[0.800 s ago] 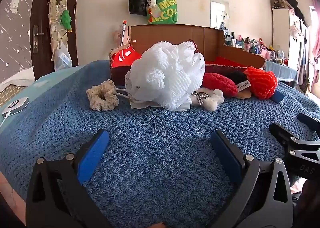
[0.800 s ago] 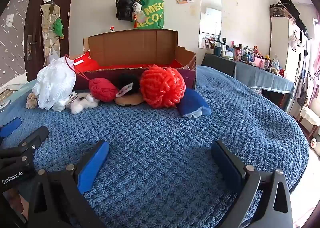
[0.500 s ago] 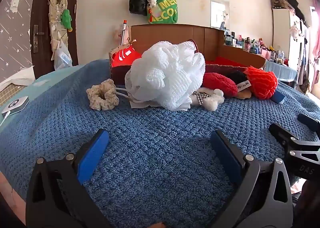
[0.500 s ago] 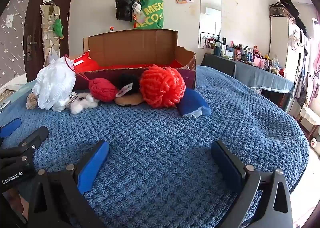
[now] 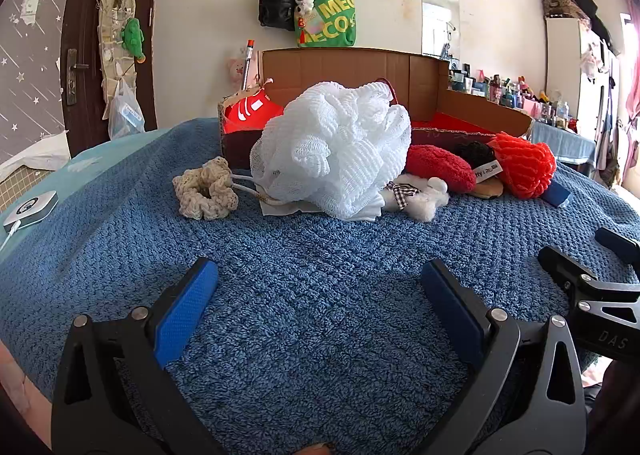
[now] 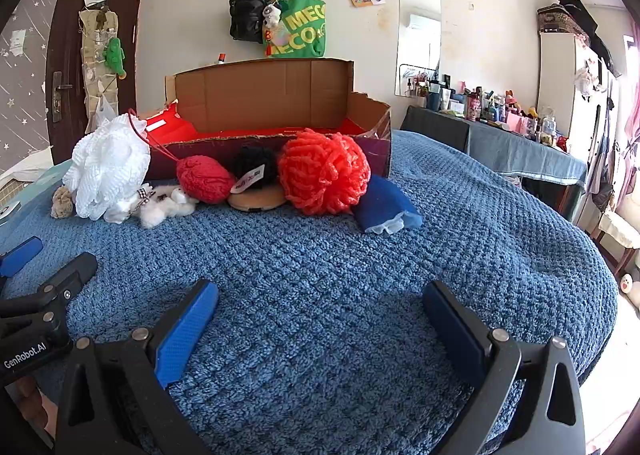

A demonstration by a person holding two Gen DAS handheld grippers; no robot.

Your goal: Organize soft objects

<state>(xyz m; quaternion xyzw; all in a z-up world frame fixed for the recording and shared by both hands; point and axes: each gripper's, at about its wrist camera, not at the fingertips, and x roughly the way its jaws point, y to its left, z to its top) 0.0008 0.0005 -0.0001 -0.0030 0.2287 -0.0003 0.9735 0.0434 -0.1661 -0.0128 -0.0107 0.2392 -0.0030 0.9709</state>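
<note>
White mesh puff, cardboard box behind, left tool (gaping)

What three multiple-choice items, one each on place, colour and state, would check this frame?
1. Where is the white pouf? A in the box; B on the blanket, in front of the box; C in a claw.
2. What colour is the blanket? A blue; B green; C grey.
3. How is the right claw? A shut on yarn; B open, empty; C shut, empty.

B: it lies on the blanket before the box.
A: blue knit.
B: its jaws stand wide with only blanket between them.
</note>
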